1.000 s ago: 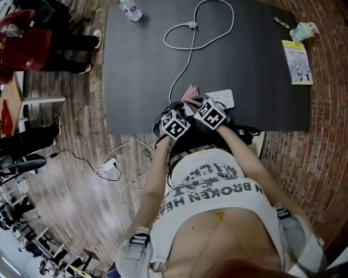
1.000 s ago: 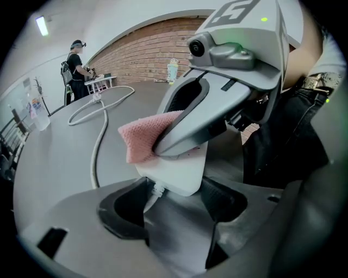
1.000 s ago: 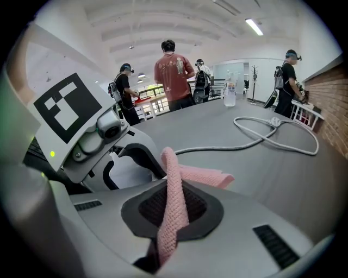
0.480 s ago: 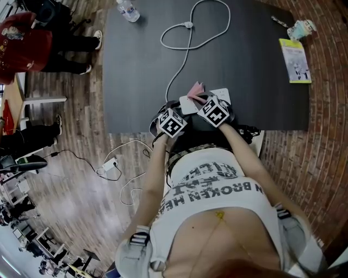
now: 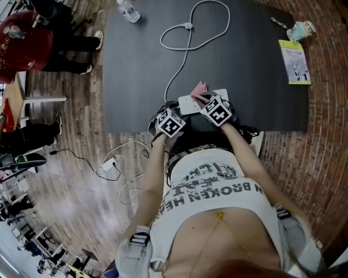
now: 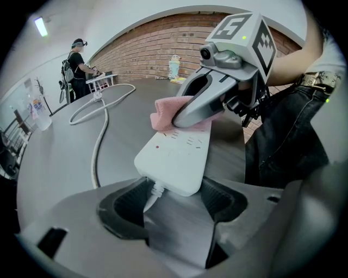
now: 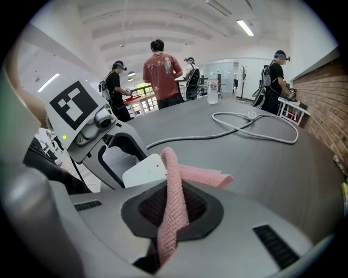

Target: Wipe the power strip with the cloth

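Observation:
A white power strip (image 5: 188, 103) lies near the front edge of the dark table (image 5: 136, 70), its cord (image 5: 187, 38) looping away across the top. My left gripper (image 6: 174, 198) is shut on the strip's (image 6: 176, 157) cord end. My right gripper (image 7: 174, 209) is shut on a pink cloth (image 7: 175, 190), which drapes over the far part of the strip (image 7: 144, 171). In the left gripper view the right gripper's fingers (image 6: 198, 106) press the cloth (image 6: 166, 113) onto the strip's top. In the head view, both marker cubes sit just in front of the strip, and the cloth (image 5: 198, 87) shows behind them.
A water bottle (image 5: 129, 10) stands at the table's far left corner. At the far right are a yellow-green booklet (image 5: 294, 61) and a small cup (image 5: 303, 28). People stand beyond the table's left side (image 5: 24, 43). A white charger with cable (image 5: 110, 164) lies on the wooden floor.
The strip's cord end has swung left into the left gripper's jaws. The right gripper with the cloth has shifted slightly right and away along the strip.

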A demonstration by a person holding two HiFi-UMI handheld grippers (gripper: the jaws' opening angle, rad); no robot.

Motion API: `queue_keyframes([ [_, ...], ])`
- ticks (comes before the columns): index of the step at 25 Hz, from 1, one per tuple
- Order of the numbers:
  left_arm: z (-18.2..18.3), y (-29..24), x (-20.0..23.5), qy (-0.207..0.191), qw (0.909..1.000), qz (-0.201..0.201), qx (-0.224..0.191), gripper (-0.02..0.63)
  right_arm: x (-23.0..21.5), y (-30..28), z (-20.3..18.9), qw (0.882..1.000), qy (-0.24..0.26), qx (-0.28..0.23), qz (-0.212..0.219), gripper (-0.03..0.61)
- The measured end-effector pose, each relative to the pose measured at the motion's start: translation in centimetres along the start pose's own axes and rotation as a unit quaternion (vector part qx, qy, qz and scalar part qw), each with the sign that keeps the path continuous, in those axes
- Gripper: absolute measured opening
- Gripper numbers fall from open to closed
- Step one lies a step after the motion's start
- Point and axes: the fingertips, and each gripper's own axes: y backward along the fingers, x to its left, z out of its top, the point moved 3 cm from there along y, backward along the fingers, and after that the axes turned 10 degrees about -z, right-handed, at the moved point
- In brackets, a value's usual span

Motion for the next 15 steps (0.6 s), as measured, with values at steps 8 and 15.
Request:
queue_keyframes([
  [8,0.0,-0.1,-0.1,0.003,1.0000,-0.001,0.002,0.293,-1.4,0.7,-1.0,1.000,-0.010,0.002,-0.013,0.015],
  [15,0.0,-0.2,0.2,-0.001,1.0000,0.004,0.003,0.293,-2.9,1.4,-1.9,0.999,-0.028,0.003,-0.026,0.015],
])
